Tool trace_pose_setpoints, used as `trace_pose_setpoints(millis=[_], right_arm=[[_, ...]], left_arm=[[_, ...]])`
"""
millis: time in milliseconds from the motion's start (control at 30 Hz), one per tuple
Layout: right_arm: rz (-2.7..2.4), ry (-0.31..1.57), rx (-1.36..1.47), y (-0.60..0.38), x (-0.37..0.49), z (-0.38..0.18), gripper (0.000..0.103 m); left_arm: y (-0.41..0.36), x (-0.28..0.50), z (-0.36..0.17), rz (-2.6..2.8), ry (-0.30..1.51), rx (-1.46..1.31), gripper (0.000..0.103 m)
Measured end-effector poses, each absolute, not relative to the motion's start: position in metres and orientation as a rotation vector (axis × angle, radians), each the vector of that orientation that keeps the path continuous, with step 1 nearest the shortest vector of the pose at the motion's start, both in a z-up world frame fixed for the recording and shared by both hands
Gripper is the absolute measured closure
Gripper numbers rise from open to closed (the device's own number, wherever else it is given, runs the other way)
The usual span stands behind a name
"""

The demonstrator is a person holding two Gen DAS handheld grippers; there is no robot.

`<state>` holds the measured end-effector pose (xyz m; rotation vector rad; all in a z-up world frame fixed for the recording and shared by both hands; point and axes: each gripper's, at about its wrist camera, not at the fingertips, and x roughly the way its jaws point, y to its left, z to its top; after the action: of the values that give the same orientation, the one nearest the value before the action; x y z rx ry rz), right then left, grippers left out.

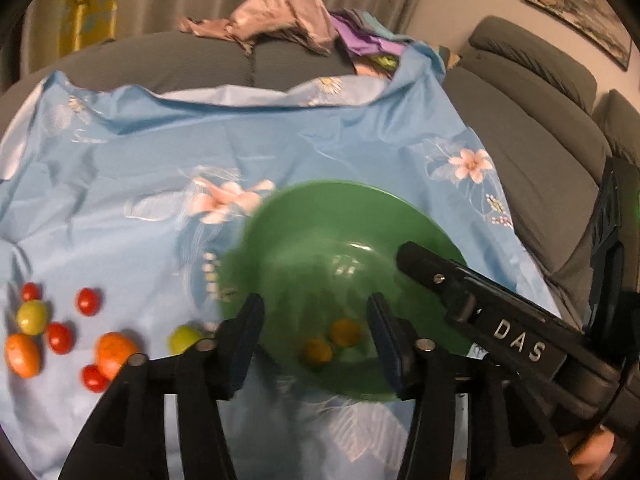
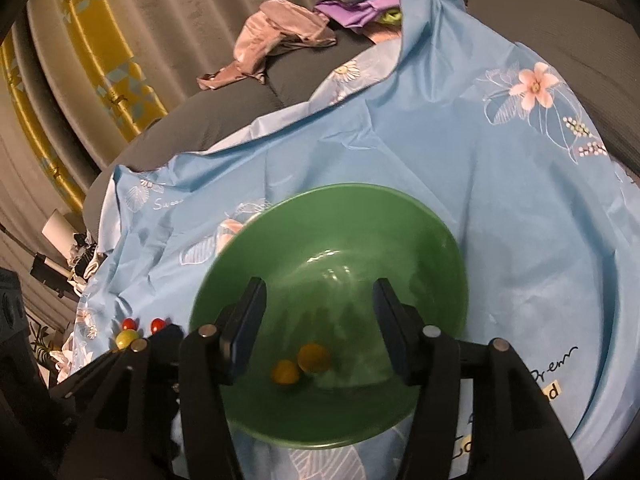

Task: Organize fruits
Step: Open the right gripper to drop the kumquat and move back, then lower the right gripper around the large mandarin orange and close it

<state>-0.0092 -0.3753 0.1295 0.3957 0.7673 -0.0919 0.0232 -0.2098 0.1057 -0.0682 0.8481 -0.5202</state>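
A green bowl rests on the blue floral cloth, with two small yellow-orange fruits lying in its bottom. My left gripper hovers over the bowl's near side, open, with nothing between its pads. One black finger of the right gripper reaches over the bowl from the right. In the right wrist view the right gripper is open above the bowl, and both fruits lie below it, untouched. Loose fruits lie left of the bowl: red tomatoes, orange ones and yellow-green ones.
The cloth covers a grey sofa. Crumpled clothes are piled at the back. A curtain hangs behind and a framed picture is on the wall. A few loose fruits show at the cloth's left edge.
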Motion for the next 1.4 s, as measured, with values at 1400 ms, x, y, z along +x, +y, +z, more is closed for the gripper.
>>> trace_pose_setpoints(millis=[1400], right_arm=[[0.31,1.102,0.202,-0.18,0.07,0.071,0.059]], left_arm=[[0.025,0.057,0.053,-0.083,1.005,-0.28,0.056]])
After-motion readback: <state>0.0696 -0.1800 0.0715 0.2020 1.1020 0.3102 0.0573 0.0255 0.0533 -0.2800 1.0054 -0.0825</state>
